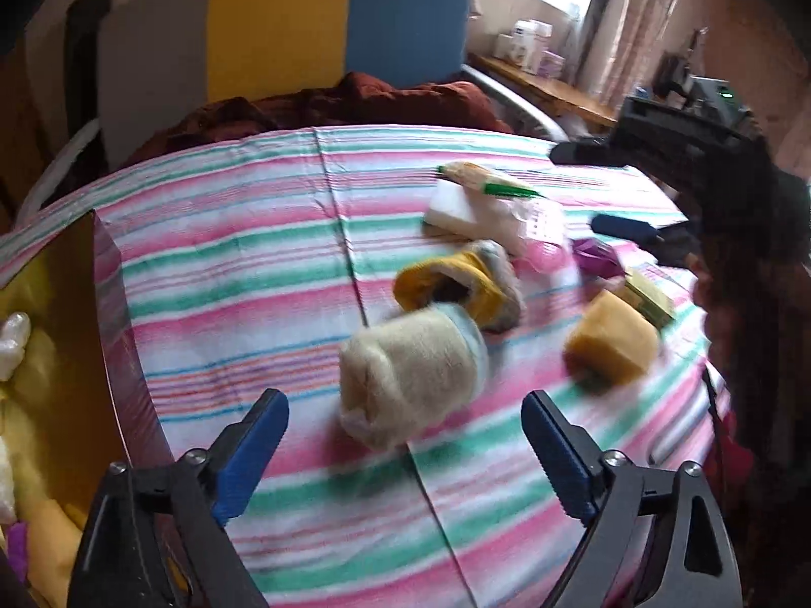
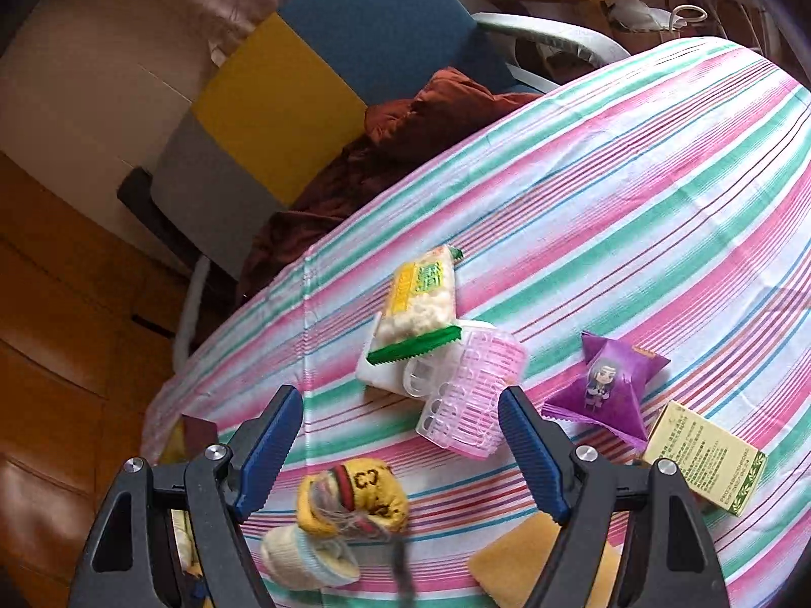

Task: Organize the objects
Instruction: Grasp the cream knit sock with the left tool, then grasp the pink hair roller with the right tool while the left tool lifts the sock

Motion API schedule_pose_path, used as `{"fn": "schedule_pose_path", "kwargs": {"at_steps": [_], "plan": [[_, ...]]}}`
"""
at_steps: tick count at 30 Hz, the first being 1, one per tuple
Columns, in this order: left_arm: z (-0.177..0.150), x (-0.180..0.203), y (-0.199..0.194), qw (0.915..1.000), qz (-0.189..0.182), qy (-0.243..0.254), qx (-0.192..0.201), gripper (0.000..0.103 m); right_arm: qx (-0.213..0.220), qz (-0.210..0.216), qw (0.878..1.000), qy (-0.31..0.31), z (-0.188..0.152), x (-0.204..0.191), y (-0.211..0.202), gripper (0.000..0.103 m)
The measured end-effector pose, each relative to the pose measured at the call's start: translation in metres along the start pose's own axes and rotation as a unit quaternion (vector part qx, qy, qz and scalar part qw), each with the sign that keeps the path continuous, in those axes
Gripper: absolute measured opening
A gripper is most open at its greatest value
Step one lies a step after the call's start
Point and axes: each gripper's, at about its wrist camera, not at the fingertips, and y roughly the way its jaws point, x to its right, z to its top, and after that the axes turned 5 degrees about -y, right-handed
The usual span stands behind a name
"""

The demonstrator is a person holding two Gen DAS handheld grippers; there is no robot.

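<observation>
My left gripper [image 1: 404, 399] is open and hangs over the striped tablecloth [image 1: 228, 253]. A rolled cream sock [image 1: 410, 380] lies just ahead of its blue fingertips, and neither pad touches it. Behind the sock are a yellow sock [image 1: 456, 289] and a yellow sponge [image 1: 608, 339]. My right gripper [image 2: 400, 396] is open too, with nothing held. Ahead of it lie a pink plastic basket [image 2: 471, 395], a snack packet [image 2: 420, 299] on a white block [image 2: 380, 370], and a purple packet [image 2: 603, 390]. The yellow sock [image 2: 355, 501] and cream sock [image 2: 304, 552] lie below its fingers.
An open box [image 1: 66, 304] with a gold inside wall stands at the table's left edge and holds soft yellow and white things. A pale green carton [image 2: 704, 456] lies at the right. Beyond the table, a blue, yellow and grey chair [image 1: 355, 25] carries a maroon cloth [image 1: 355, 101].
</observation>
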Motion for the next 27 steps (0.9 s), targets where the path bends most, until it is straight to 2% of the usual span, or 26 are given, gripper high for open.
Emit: {"fn": "schedule_pose_path", "kwargs": {"at_steps": [8, 9, 11, 12, 14, 20, 24, 27], "plan": [[0.016, -0.005, 0.04, 0.9985, 0.023, -0.039, -0.029, 0.093, 0.007, -0.038, 0.999, 0.002, 0.003, 0.005, 0.0, 0.082], [0.016, -0.008, 0.044, 0.9984, 0.014, -0.044, -0.031, 0.09, 0.011, -0.043, 0.999, 0.003, 0.004, 0.005, 0.0, 0.082], [0.015, -0.009, 0.049, 0.9987, -0.009, -0.035, -0.036, 0.068, 0.016, -0.052, 0.998, 0.006, 0.004, 0.007, -0.001, 0.082], [0.013, -0.007, 0.047, 0.9991, -0.016, -0.024, -0.029, 0.064, 0.018, -0.056, 0.998, 0.007, 0.005, 0.008, -0.001, 0.082], [0.009, -0.003, 0.043, 0.9997, -0.011, -0.007, -0.019, 0.063, 0.016, -0.072, 0.997, 0.002, 0.006, 0.007, 0.001, 0.082], [-0.009, -0.007, 0.024, 0.9996, -0.025, 0.011, -0.003, 0.062, -0.014, -0.112, 0.992, -0.048, 0.006, -0.007, 0.025, 0.082], [-0.023, -0.006, 0.012, 0.9991, -0.034, 0.025, -0.004, 0.062, -0.037, -0.136, 0.986, -0.084, 0.003, -0.017, 0.041, 0.082], [-0.031, -0.004, 0.01, 0.9988, -0.036, 0.032, -0.008, 0.062, -0.047, -0.144, 0.985, -0.081, 0.005, -0.013, 0.051, 0.082]]}}
